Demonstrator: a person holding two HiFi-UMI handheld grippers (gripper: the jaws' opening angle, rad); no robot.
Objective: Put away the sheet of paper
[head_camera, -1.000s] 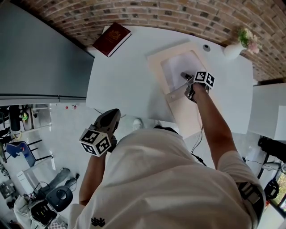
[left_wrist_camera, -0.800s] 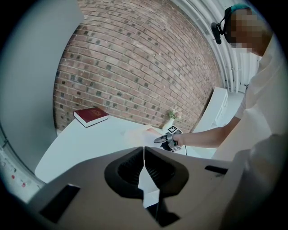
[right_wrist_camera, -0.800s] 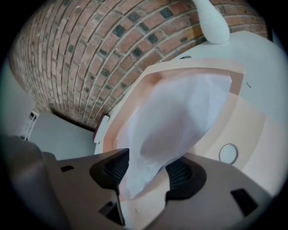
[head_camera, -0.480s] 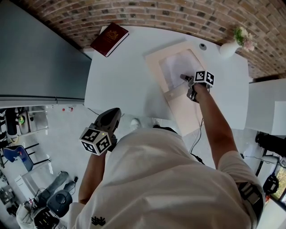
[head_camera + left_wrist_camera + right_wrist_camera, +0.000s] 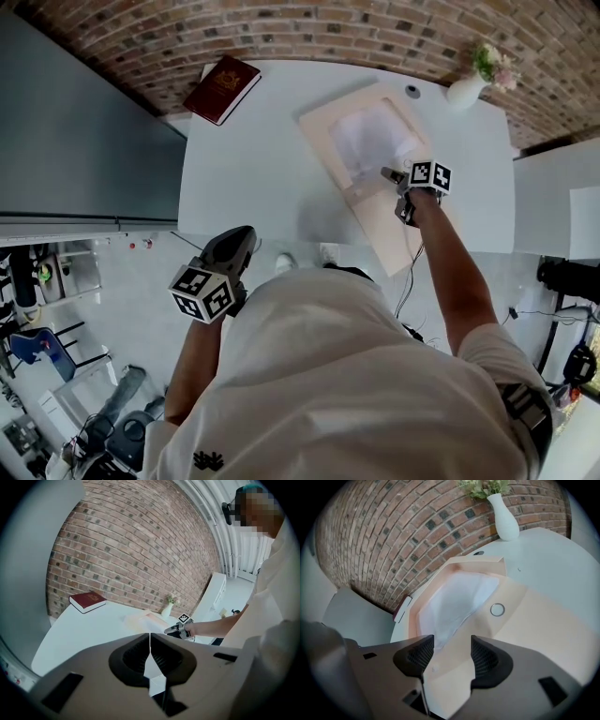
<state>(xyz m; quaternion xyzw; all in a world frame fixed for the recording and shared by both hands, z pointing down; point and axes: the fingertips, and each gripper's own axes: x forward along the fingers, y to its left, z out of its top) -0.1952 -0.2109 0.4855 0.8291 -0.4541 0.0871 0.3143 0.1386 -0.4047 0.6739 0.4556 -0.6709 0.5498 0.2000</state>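
Right claw retreated, newly opened, empty, left claw closed, right gripper view alone shows clasp

The sheet of paper lies in the envelope, just ahead of the jaws of the right gripper; the vase stands farther ahead, rightward.

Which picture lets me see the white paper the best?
The right gripper view. There the sheet of paper fills the middle, close up, tucked in the beige envelope. The head view shows it small, from above. The left gripper view shows only a faint pale patch far across the table.
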